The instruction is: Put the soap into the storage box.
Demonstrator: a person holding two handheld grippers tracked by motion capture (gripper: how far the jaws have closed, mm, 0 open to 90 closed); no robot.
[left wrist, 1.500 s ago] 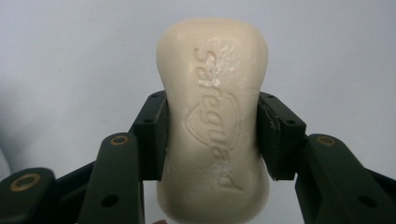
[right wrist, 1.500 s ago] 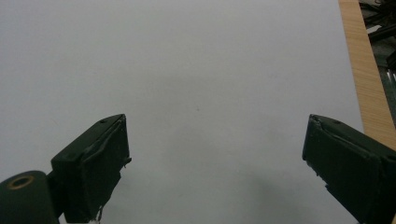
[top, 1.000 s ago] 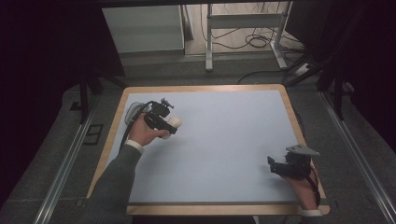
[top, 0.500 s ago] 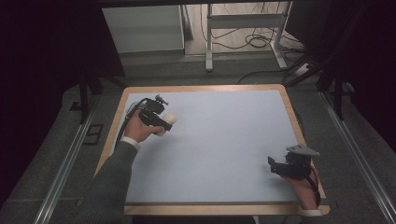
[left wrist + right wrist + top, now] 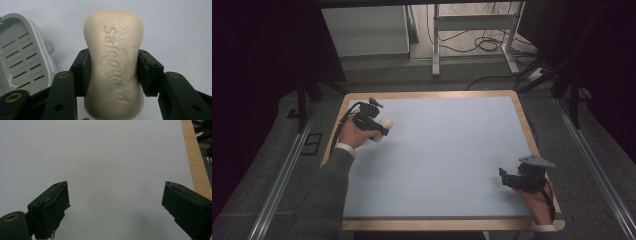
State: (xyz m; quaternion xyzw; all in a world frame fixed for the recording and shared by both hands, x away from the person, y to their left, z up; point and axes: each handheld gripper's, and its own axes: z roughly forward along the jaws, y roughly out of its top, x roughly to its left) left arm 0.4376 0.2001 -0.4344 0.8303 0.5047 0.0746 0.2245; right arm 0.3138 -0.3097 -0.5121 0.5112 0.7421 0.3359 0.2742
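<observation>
1. The cream oval bar of soap is above the table's far-left part, clamped across its narrow waist, probably so it cannot slip.
2. The left gripper is closed on it, just beside the grey slotted plastic soap dish, likely its destination.
3. The right gripper waits wide open and empty over the pale blue table mat.

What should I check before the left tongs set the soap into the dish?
1. Grip on the soap bar: ok. The left tongs clamp it at its waist, both jaws on its sides.
2. Soap orientation: ok. It stands lengthwise along the jaws with the embossed brand side facing the camera.
3. Grey soap dish: ok. Its slotted tray has nothing in it.
4. Soap position over the dish: not ok. The dish sits off to one side of the bar.
5. Right tongs: ok. They are open, holding nothing, over bare table at the near right corner.
6. Soap height above the table: cannot tell.
</observation>
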